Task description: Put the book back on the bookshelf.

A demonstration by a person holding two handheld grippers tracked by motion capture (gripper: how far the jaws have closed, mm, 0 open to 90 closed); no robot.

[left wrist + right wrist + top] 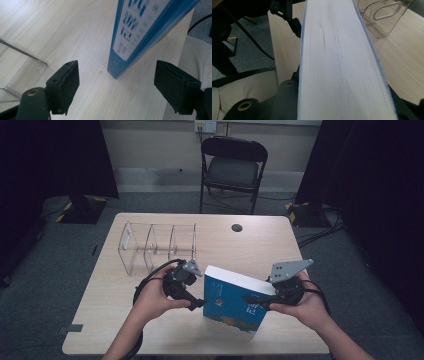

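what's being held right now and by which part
The right tongs are clamped on the blue book at its page edge, opposite the spine, one jaw on each cover. The left tongs are open around the spine corner, holding nothing.

The book point(235, 305) is a thick paperback with a blue cover, white lettering and a band of orange and teal artwork along its lower edge. It stands tilted on the tabletop point(260, 240), near the front edge, with its cover facing the person and its top leaning away to the left. In the left gripper view its blue spine point(150, 32) carries a white label with dark blue characters, and 1 lower corner rests on the wood. In the right gripper view the white page block point(339, 62) runs lengthwise, edged by thin blue covers, faintly streaked with grey.
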